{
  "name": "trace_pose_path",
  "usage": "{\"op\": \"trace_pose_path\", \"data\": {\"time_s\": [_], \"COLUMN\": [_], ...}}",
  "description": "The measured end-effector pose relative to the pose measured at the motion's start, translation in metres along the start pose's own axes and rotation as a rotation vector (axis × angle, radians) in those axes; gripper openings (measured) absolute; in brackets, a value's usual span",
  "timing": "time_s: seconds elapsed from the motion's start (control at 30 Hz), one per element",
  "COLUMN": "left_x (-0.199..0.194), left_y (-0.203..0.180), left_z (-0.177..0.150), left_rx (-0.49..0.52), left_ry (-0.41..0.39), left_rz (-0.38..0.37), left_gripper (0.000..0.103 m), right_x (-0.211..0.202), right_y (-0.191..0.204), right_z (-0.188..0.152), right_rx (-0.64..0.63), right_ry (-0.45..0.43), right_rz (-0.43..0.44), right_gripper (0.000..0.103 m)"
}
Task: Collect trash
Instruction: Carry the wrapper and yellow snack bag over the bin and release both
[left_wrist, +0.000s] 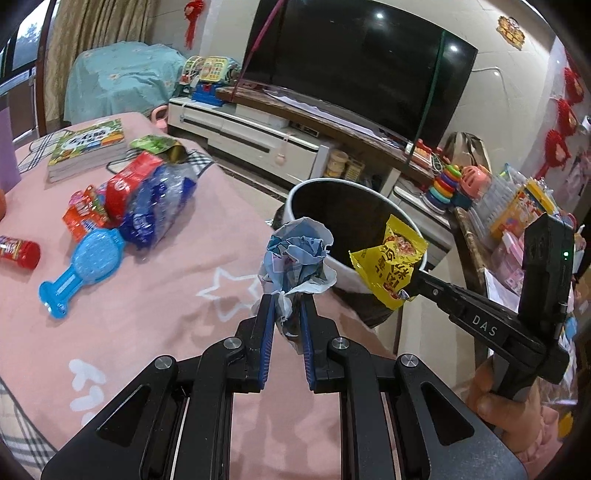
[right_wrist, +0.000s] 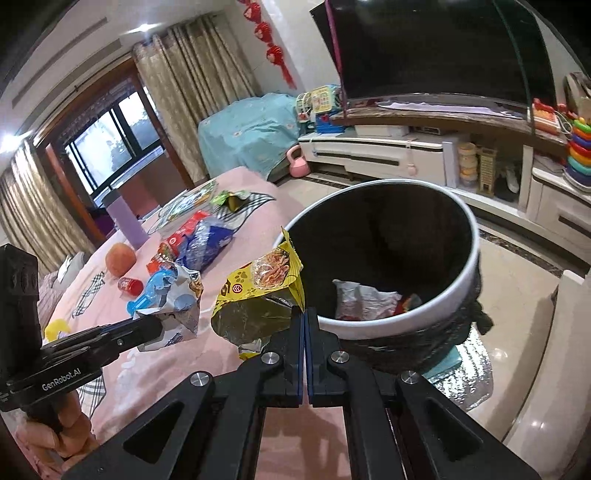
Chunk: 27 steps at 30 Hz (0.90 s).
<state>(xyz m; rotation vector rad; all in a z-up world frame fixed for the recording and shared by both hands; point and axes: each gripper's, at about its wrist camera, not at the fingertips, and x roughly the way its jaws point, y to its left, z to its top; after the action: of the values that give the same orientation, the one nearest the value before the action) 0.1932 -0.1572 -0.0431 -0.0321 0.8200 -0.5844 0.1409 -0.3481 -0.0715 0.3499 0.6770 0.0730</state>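
My left gripper (left_wrist: 287, 301) is shut on a crumpled white and blue wrapper (left_wrist: 295, 258), held above the pink tablecloth just short of the bin. The bin (left_wrist: 347, 275) has a white rim and a black inside and stands off the table's edge. My right gripper (right_wrist: 304, 312) is shut on a corner of a yellow snack bag (right_wrist: 258, 291), beside the bin's near rim (right_wrist: 369, 328). Some crumpled trash (right_wrist: 365, 299) lies inside the bin. Each wrist view shows the other gripper too: the right gripper (left_wrist: 413, 291) with the yellow bag (left_wrist: 391, 266), the left gripper (right_wrist: 157, 325) with the wrapper (right_wrist: 181, 295).
On the pink cloth (left_wrist: 166, 295) lie a blue plastic bag (left_wrist: 159, 206), red packets (left_wrist: 125, 184), a blue toy paddle (left_wrist: 85, 266), a small red can (left_wrist: 18, 251), a book (left_wrist: 88, 147) and a green wrapper (left_wrist: 159, 146). A television (left_wrist: 362, 62) and a cluttered cabinet stand behind.
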Motion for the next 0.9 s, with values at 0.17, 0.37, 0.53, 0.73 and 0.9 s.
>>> {"op": "trace_pose_path", "data": {"time_s": [0.17, 0.37, 0.53, 0.73, 0.9], "left_x": [0.007, 0.016, 0.027, 0.036, 0.048], "left_y": [-0.016, -0.03, -0.042, -0.052, -0.06], "left_z": [0.008, 0.016, 0.023, 0.03, 0.038], "left_rx": [0.03, 0.062, 0.079, 0.103, 0.12], "left_ry": [0.002, 0.013, 0.027, 0.034, 0.048], "left_rz": [-0.012, -0.022, -0.024, -0.022, -0.019], "left_gripper": [0.013, 0.013, 0.013, 0.014, 0.014], "right_x": [-0.005, -0.01, -0.01, -0.009, -0.006], "right_y": [-0.013, -0.028, -0.041, -0.054, -0.062], "right_z": [0.003, 0.007, 0.012, 0.018, 0.025], "right_rx": [0.018, 0.037, 0.052, 0.057, 0.06], "right_ry": [-0.012, -0.023, -0.024, -0.024, -0.023], "right_rz": [-0.017, -0.042, -0.061, -0.078, -0.09], "right_gripper": [0.0, 0.0, 0.0, 0.0, 0.0]}}
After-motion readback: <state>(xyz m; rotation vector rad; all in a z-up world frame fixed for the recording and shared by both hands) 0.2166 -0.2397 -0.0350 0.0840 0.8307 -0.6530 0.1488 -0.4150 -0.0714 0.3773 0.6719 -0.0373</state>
